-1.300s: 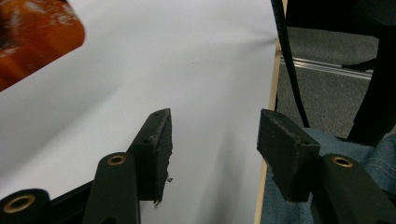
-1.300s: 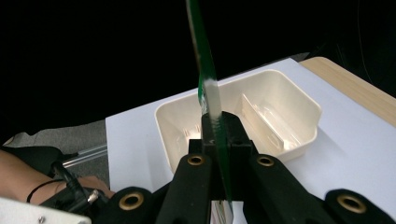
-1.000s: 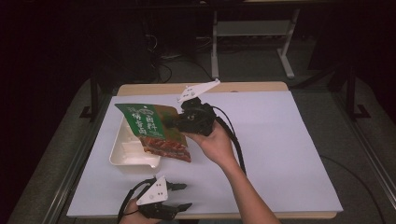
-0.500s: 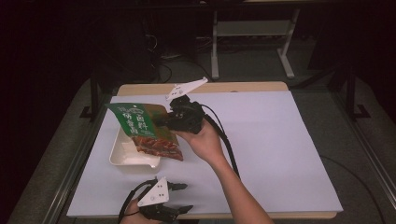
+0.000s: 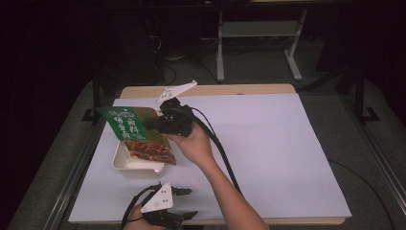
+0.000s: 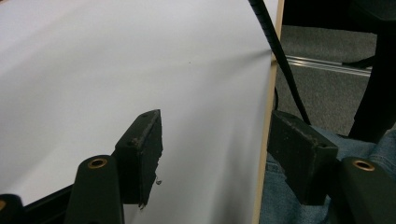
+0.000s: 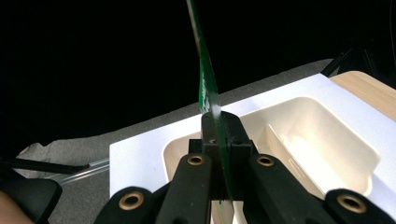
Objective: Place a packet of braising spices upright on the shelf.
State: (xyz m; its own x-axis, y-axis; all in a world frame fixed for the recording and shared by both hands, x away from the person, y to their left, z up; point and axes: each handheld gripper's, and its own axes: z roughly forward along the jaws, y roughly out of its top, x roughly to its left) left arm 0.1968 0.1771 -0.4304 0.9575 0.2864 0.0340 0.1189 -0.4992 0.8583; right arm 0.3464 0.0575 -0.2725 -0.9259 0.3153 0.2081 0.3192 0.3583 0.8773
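A green snack packet (image 5: 135,132) with a picture of reddish food hangs over a cream compartment tray (image 5: 125,163) at the table's left. My right gripper (image 5: 154,123) is shut on the packet's edge, held above the tray. In the right gripper view the packet (image 7: 207,84) stands edge-on between the closed jaws, with the tray (image 7: 299,135) just beyond them. My left gripper (image 5: 186,203) rests at the table's front edge, open with nothing between its jaws. The left gripper view shows that gripper (image 6: 215,149) over bare white surface.
A white sheet (image 5: 268,143) covers the wooden table (image 5: 230,89). A black cable (image 5: 221,148) trails from the right gripper along the person's forearm. The table's front edge (image 6: 267,121) runs between the left jaws. Dark floor and a metal stand (image 5: 258,38) lie beyond.
My right gripper has carried the packet leftward, farther over the tray. The left gripper has stayed at the front edge.
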